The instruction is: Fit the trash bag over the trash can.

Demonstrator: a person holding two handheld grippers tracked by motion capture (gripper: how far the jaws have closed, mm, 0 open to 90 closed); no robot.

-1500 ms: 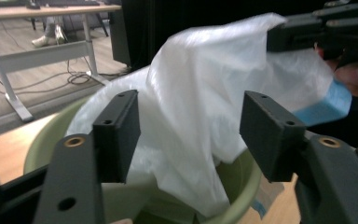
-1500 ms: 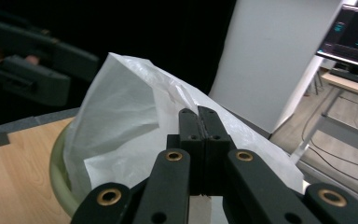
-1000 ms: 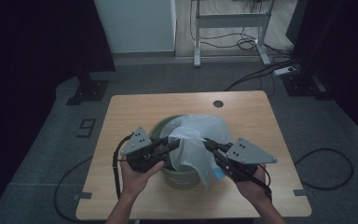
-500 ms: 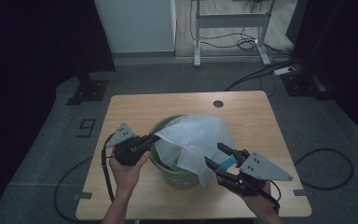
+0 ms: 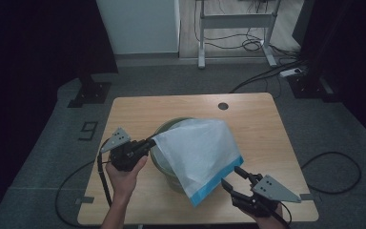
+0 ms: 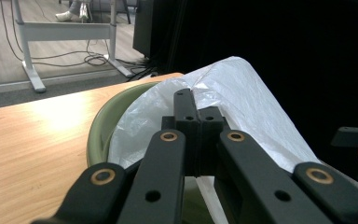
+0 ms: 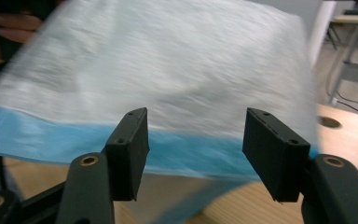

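A thin white plastic bag [image 5: 201, 153] with a blue strip along its open edge lies draped over a round green bin [image 5: 164, 157] in the middle of a light wooden table [image 5: 262, 124]. The bag covers most of the bin's top and hangs down over the near side, so the blue strip sits low, near the front of the table. In the left gripper view the bag [image 6: 242, 100] rises like a little tent over the green rim of the bin [image 6: 103, 122]. The left gripper [image 5: 147, 144] is at the bag's left corner, right beside the bin's rim. Its jaws are squeezed tight together and they pinch that corner of the bag. A hand [image 5: 124, 175] holds this gripper from below, and a black cable [image 5: 101, 177] loops down from it. The right gripper [image 5: 232, 177] is near the front right of the table, just below the blue strip and not touching it. Its jaws have just been opening and now stand wide apart with nothing between them. In the right gripper view the blurred bag [image 7: 177, 70] and its blue strip hang just past the two black jaws. A small dark round hole [image 5: 223, 106] sits near the far edge of the table. Past the table are a grey floor [image 5: 52, 143] and a white metal frame [image 5: 236, 28] with cables under it.
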